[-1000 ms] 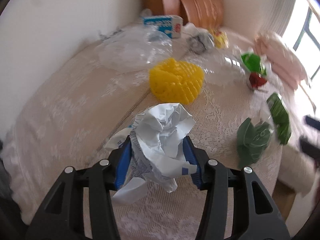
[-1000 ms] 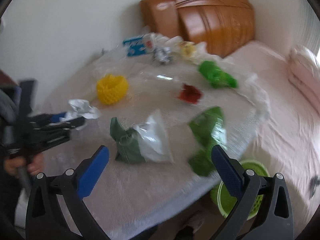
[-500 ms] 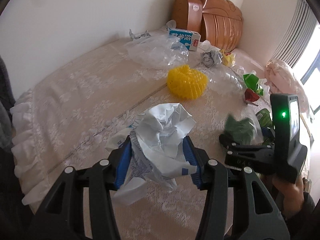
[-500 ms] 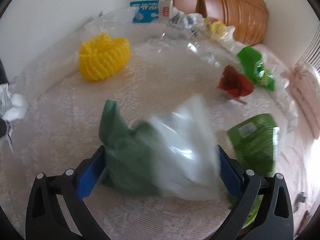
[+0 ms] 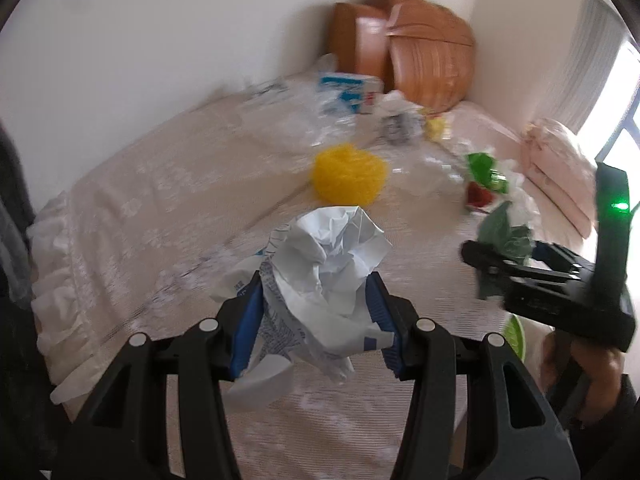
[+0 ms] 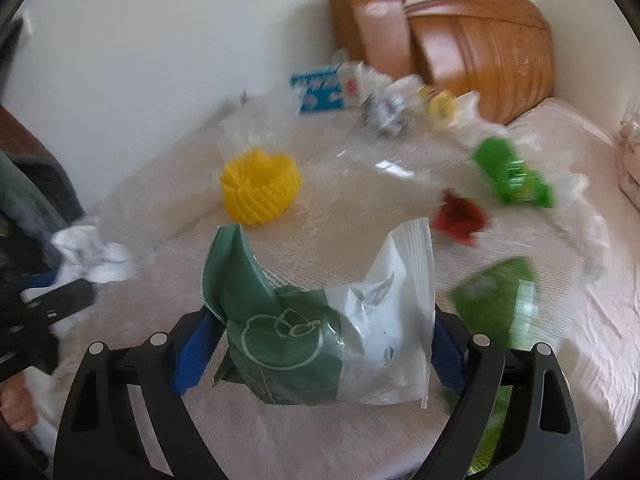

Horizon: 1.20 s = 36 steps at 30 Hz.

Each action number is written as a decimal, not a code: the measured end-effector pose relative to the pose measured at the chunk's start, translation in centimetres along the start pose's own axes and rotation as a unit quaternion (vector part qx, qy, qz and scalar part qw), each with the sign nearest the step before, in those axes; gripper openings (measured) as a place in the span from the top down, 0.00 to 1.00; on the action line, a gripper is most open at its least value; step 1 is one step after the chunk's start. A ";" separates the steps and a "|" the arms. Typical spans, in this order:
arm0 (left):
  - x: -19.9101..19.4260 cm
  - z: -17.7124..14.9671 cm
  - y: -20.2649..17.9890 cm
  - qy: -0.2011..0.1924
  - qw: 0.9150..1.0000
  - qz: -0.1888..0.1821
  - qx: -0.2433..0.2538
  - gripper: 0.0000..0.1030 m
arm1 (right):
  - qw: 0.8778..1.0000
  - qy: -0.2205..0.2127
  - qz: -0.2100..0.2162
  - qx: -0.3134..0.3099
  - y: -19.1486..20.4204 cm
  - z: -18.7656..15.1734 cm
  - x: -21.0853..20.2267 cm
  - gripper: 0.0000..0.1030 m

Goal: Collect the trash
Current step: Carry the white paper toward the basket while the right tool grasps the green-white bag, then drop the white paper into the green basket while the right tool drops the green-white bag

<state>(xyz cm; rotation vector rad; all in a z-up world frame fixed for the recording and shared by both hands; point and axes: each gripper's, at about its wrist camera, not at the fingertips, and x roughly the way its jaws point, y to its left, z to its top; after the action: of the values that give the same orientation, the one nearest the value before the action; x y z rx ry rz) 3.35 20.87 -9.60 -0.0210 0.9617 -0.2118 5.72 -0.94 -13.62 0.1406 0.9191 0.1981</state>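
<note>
**Trash on the lace-covered bench, both hand-held grippers loaded**

Left hand-held gripper [image 5: 316, 312]: clamped on a crumpled white paper wad [image 5: 328, 264], held above the bench [image 5: 160, 208], nearer the camera than the yellow mesh cup [image 5: 348, 178].

Right hand-held gripper [image 6: 320, 344]: jaws had just been closing, with a green-and-white plastic bag [image 6: 320, 328] between them and the pads against its sides; bag sat in front of the yellow mesh cup.

Beyond the cup: blue-and-white carton [image 6: 318, 94]. Right of the cup: red wrapper [image 6: 460, 218], green wrapper [image 6: 512, 178].
</note>
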 end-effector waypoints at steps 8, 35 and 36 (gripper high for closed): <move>-0.5 0.9 -12.0 -0.002 0.988 -0.109 0.109 0.51 | 0.985 -0.015 -0.138 0.100 -12.9 -6.6 -10.4 0.13; 12.0 -6.5 -41.6 0.150 0.936 -0.191 0.254 0.08 | 0.955 -0.040 -0.226 0.189 -32.5 -13.9 -22.1 0.12; 11.3 -5.9 -41.4 0.142 0.939 -0.185 0.251 0.08 | 0.956 -0.041 -0.222 0.185 -32.3 -13.7 -21.9 0.12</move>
<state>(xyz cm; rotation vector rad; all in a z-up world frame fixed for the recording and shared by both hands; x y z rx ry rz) -2.25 -21.40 -17.54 0.3085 1.1639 -0.8241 -14.63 -36.92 -11.46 0.2819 0.8743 -0.3992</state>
